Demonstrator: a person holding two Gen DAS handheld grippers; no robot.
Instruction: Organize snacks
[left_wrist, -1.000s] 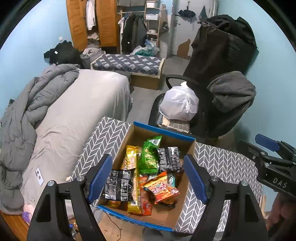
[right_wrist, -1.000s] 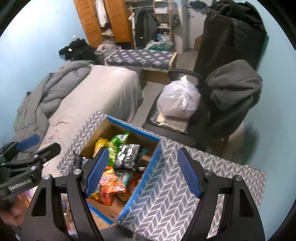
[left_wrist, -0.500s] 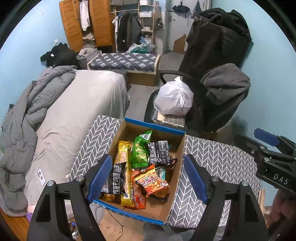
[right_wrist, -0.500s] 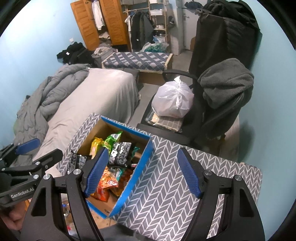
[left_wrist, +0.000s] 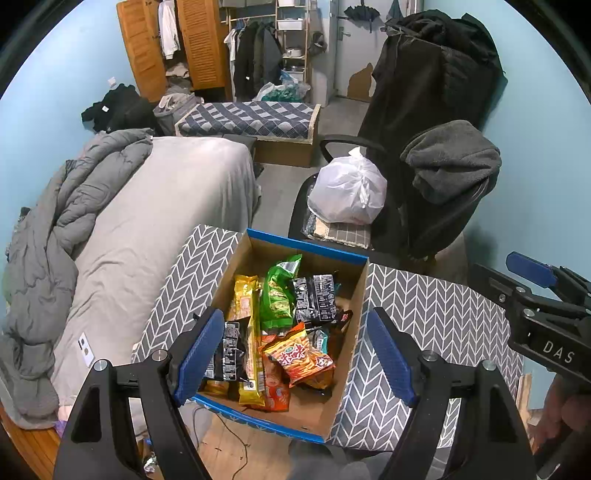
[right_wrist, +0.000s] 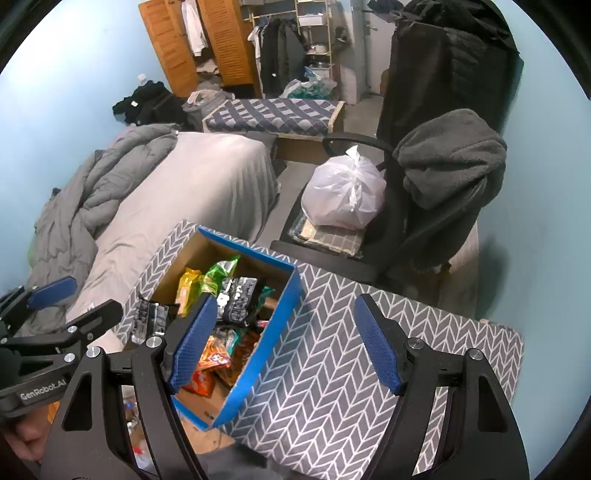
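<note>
Left tongs hang wide open and hold nothing above a cardboard box with blue edging, seen from the left wrist camera; their blue pads frame the snack packets piled inside. Among the snacks, a green bag lies toward the far wall, a yellow packet runs lengthwise beside it, a black packet sits to the right, and an orange-red bag rests nearest the lens. The box stands on a counter covered in a grey-and-white herringbone cloth, at its left end. At the right edge of the frame the right tongs reach in from the side, well apart from the box. Beyond the counter are a bed with a crumpled grey duvet and an office chair carrying a white plastic bag. From the right wrist camera, the right tongs are likewise spread wide and empty, poised over the box's blue right wall and the bare herringbone counter beside it. The same box shows its snacks from an angle, the green bag and black packet uppermost. The left tongs appear at the left edge, to the left of the box.
</note>
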